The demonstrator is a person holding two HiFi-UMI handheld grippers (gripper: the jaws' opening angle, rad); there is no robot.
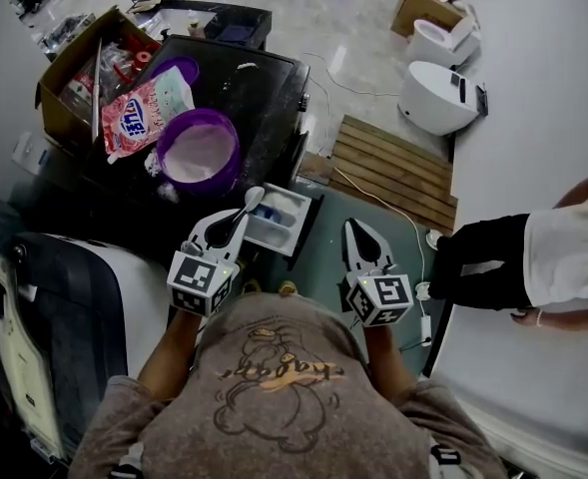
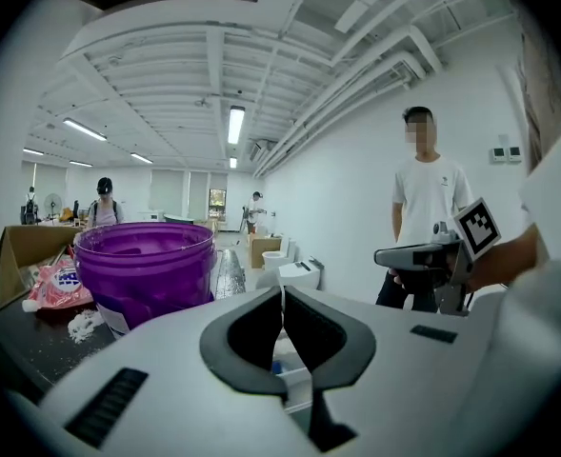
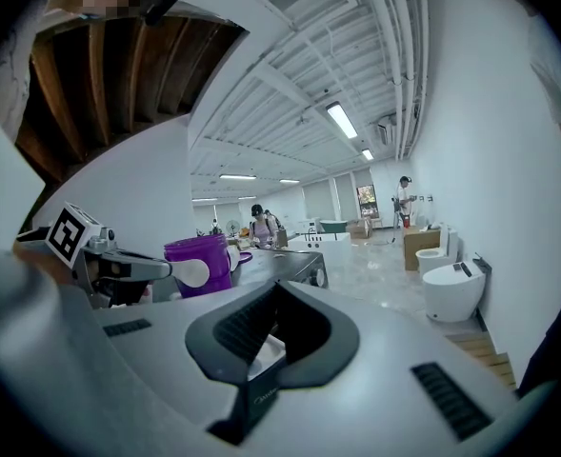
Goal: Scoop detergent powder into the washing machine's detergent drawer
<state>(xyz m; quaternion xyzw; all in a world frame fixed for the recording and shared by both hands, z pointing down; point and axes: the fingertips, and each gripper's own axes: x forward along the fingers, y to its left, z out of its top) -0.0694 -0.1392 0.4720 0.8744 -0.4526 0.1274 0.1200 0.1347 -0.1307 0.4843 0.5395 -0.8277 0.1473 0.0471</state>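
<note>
- Two tongs in head view. L tongs (image 1: 240, 220) pinch the handle of a white scoop (image 1: 253, 201), whose bowl is at the far-left corner of the open detergent drawer (image 1: 284, 223).
- R tongs (image 1: 357, 232) are pressed together and empty, right of the drawer and apart from it.
- Purple bucket (image 1: 199, 153) w/ white powder stands on the washing machine (image 1: 264, 88) top, just behind the drawer. Detergent bag (image 1: 139, 116) lies beside the bucket.
- Left gripper view: L tongs (image 2: 282, 298) clamped on the thin scoop handle, seen edge-on. Purple bucket (image 2: 145, 272) is at left.
- Right gripper view: R tongs (image 3: 274, 291) closed on nothing, w/ detergent drawer (image 3: 264, 350) beneath. Scoop (image 3: 193, 272) is at left, before the bucket.
</note>
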